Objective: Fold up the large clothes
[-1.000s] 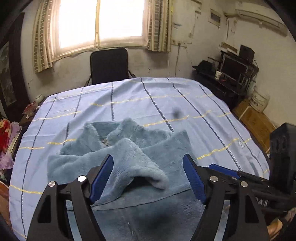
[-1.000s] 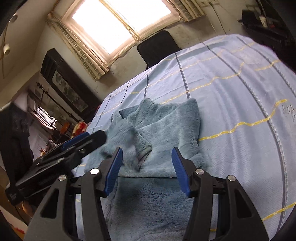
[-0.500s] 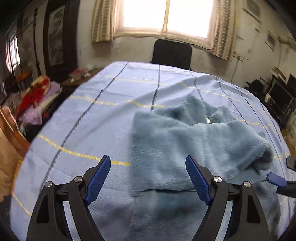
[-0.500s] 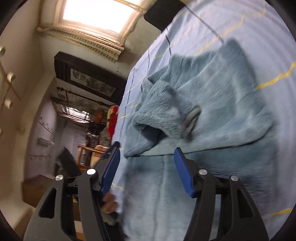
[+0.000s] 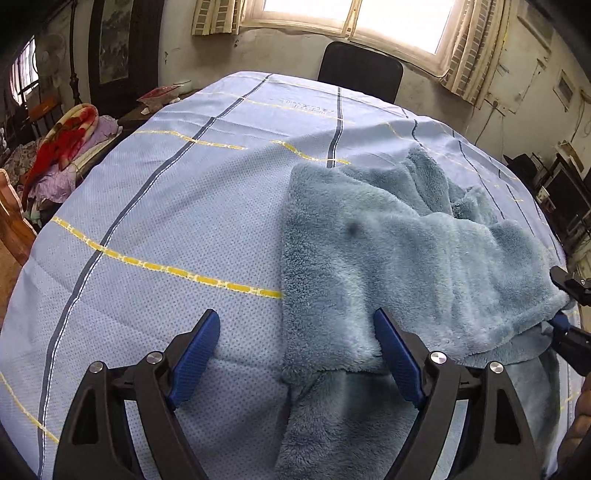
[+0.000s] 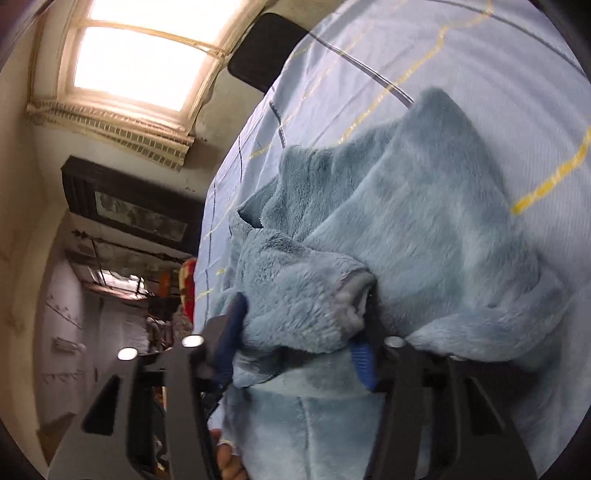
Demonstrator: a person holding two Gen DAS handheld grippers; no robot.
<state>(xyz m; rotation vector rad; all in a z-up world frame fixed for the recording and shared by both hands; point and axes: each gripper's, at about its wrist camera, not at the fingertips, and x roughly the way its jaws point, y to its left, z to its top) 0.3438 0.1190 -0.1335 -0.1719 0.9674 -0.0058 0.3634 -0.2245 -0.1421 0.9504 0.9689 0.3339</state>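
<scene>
We see a blue checked sheet (image 5: pixel 177 206) under a bright window (image 5: pixel 354 14). Our left claw (image 5: pixel 295 354) hangs wide open, its jaws having just been widening, over the fleece garment's (image 5: pixel 388 258) edge. Our right claw (image 6: pixel 299 332), just closing, pinches the fleece cuff (image 6: pixel 354 295).

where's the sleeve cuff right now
In the right wrist view the grey-lined sleeve cuff sits between the right gripper pads, which have just closed on the fleece garment.

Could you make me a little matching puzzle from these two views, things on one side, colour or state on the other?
Things:
1. fleece garment
2. bedsheet
3. chair
4. left gripper

Colour or state:
A. black, at the bed's far end under the window
B. jaws wide open, gripping nothing
C. fluffy grey-blue, partly folded
D. pale blue with yellow and dark stripes

Pairs: 1-C, 2-D, 3-A, 4-B
</scene>
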